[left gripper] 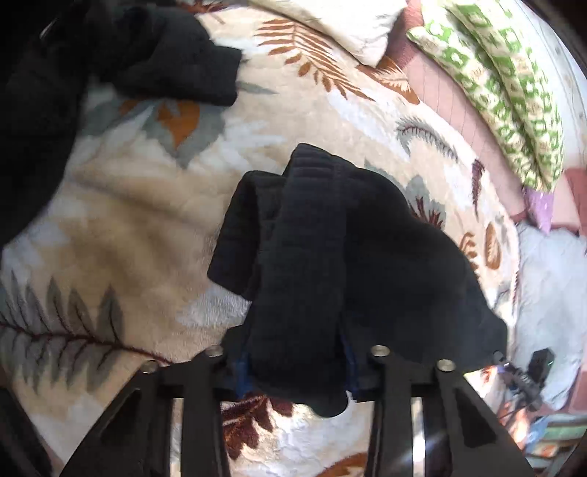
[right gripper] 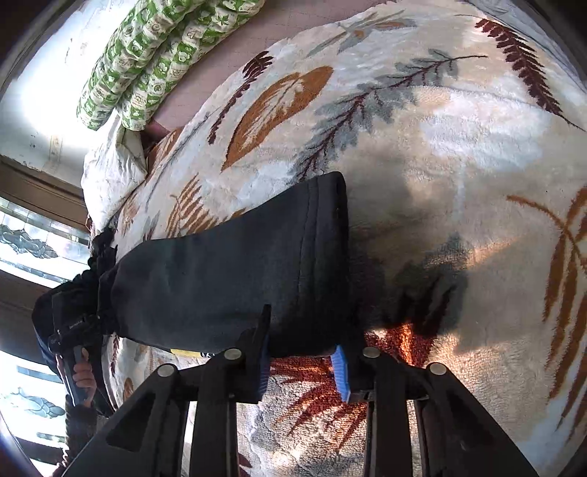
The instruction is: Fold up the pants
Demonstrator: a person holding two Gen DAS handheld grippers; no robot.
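Note:
The black pants (left gripper: 330, 249) hang bunched over a leaf-patterned blanket (left gripper: 128, 220). My left gripper (left gripper: 297, 374) is shut on the ribbed waistband end, which drapes up and forward from between the blue pads. In the right wrist view my right gripper (right gripper: 304, 363) is shut on the hem end of a pant leg (right gripper: 238, 271), which stretches left toward the other gripper (right gripper: 69, 330) held in a hand. The hem with its stitched seams stands above the blanket (right gripper: 458, 165).
More dark cloth (left gripper: 110, 55) lies at the far left on the blanket. Green-patterned pillows (left gripper: 513, 91) and a white pillow (left gripper: 352, 25) lie along the bed's far side. A window (right gripper: 33, 238) is at the left in the right wrist view.

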